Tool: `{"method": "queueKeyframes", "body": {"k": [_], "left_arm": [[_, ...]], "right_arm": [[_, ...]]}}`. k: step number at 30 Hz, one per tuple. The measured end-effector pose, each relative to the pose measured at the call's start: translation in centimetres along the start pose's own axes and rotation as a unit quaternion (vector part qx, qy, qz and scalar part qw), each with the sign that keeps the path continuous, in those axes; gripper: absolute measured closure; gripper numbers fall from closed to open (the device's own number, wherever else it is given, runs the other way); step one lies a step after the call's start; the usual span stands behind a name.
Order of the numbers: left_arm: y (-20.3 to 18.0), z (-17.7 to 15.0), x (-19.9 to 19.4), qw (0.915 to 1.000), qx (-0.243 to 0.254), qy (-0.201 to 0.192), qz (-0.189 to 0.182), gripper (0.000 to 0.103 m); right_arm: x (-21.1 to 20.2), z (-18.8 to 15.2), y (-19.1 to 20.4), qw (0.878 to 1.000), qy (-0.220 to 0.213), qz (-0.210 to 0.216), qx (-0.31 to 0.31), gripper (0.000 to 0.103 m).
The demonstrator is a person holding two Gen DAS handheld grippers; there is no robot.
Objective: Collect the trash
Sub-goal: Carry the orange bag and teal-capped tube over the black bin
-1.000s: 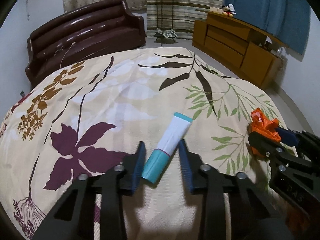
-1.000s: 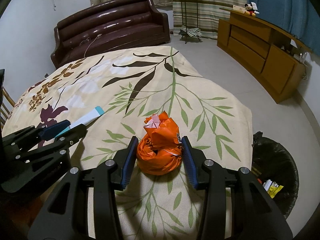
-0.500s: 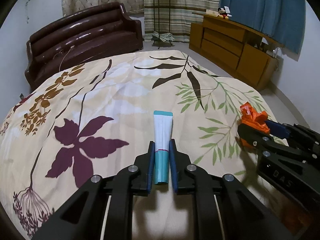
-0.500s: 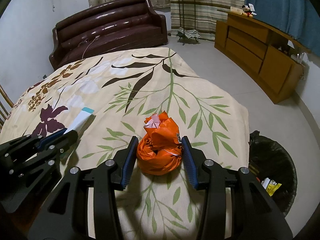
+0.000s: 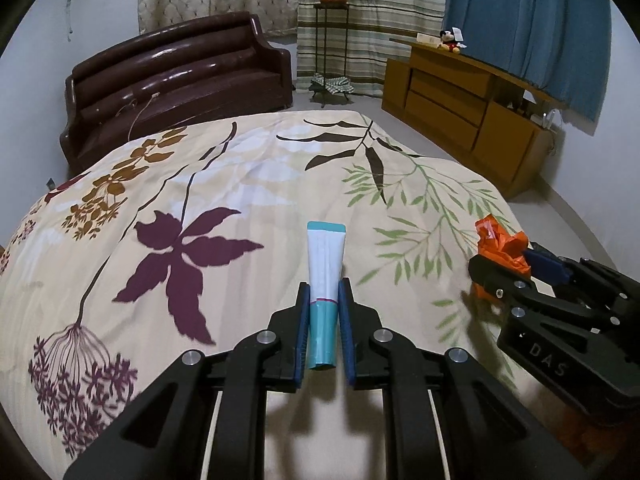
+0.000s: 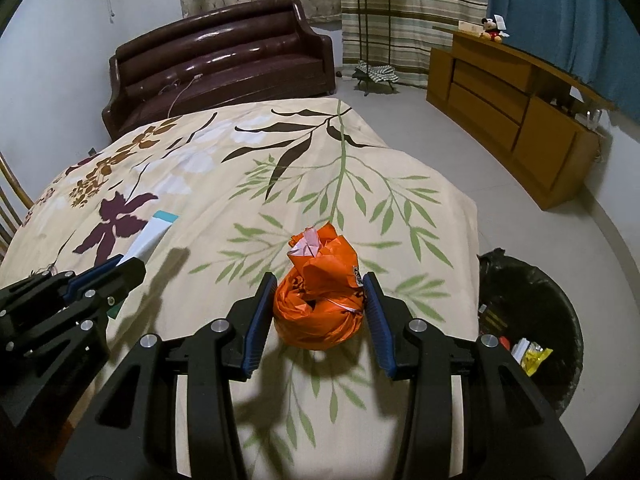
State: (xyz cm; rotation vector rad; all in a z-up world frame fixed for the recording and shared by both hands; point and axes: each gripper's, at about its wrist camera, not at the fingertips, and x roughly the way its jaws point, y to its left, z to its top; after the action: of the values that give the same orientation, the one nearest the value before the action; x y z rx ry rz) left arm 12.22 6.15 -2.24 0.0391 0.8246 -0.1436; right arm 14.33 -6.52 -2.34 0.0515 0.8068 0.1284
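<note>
A broad table under a floral cloth [image 5: 248, 168] fills most of the room in front of both grippers. Its far edge stops short of a dark leather sofa [image 5: 180, 80], and its right edge drops to bare grey floor [image 6: 460, 136] that runs wide and open toward a long wooden sideboard [image 6: 516, 108] along the wall. Close against the table's near right corner stands a black-lined trash bin [image 6: 532, 312] with a few wrappers inside; the cloth's corner hangs just beside its rim.

The right gripper [image 6: 316, 312] sits low near that right edge, its blue pads on either side of a crumpled orange plastic bag [image 6: 320, 300]. The right pad touches the bag, and the left looks just shy of it or barely grazing, so I cannot tell whether it is truly clamped. The bag looks to rest on the cloth.

To its left, well apart, the left gripper [image 5: 323, 332] is closed down narrow on the teal cap end of a white tube [image 5: 325, 264], both pads pressed to its sides. The tube points straight ahead over the cloth, with plenty of bare cloth beyond it.
</note>
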Motion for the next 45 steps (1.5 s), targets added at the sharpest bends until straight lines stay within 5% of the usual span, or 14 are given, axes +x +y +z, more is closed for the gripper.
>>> {"method": "queueKeyframes", "body": {"k": [21,45], "left_arm": [[-4.2,-3.4,-4.2,0.9996,-0.013,-0.020,-0.017,0.088],[-15.7,-2.4,-2.0,0.9960,0.055,-0.030,-0.063,0.088]], "right_arm": [[-5.1,-4.9,-3.6,1.000,-0.008,-0.012,0.011,0.060],[-7.2,-6.9,-16.2,0.992,-0.028,-0.087,0.084,0.060]]}}
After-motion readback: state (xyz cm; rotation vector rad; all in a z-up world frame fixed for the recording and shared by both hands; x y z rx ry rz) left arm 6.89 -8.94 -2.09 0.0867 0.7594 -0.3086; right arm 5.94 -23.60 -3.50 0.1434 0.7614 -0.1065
